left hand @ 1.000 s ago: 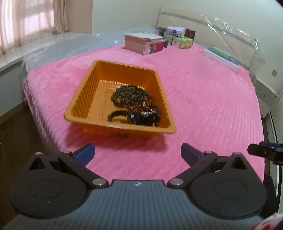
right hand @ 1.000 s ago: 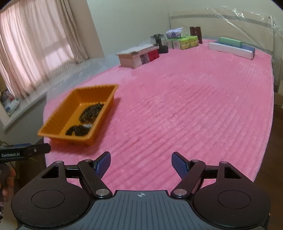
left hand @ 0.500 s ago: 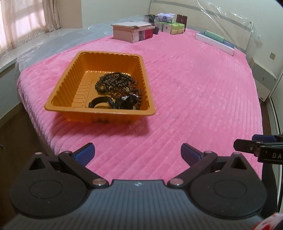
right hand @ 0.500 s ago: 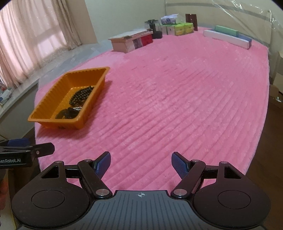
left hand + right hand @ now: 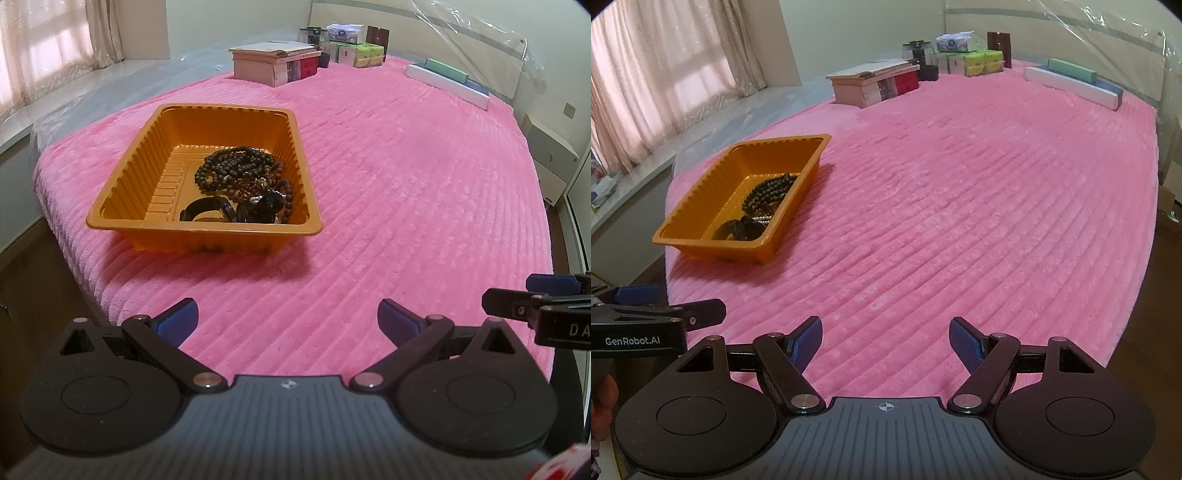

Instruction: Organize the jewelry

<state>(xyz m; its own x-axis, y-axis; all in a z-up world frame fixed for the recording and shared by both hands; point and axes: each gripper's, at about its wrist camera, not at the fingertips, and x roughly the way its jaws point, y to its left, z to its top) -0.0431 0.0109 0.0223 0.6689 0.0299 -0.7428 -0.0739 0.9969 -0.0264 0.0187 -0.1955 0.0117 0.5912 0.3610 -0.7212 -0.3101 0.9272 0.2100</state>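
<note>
pink ribbed plush bedspread (image 5: 406,192) covers the whole working surface, with a curtained window (image 5: 657,81) on the left side.

change over the last second: in the left wrist view the orange ribbed plastic tray (image 5: 122,206) has shifted from close and slightly tilted to further off and squarer; in the right wrist view it has drawn nearer the frame centre. the tray contents keep the same arrangement. judgement: both tools are repositioning, not handling; no item has moved.

location of task items: the dark brown bead necklace (image 5: 236,170) lies coiled in the right half of the tray, and the black bangle and dark bracelet pieces (image 5: 236,210) lie against the near wall. no jewelry is visible on the bedspread. this layout fits either a completed gathering or a stock waiting to be sorted out; the frames do not settle which.

gripper state: left gripper (image 5: 286,317) has its fingers spread wide and carries nothing; it hovers over the near bed edge, well apart from the tray. right gripper (image 5: 885,341) is likewise spread and empty, further right.

surroundings: pink and red flat boxes (image 5: 277,62), tissue packs and jars (image 5: 351,44) and long white and green boxes (image 5: 447,81) line the far edge, well apart. nothing lies between the tools and the tray.
</note>
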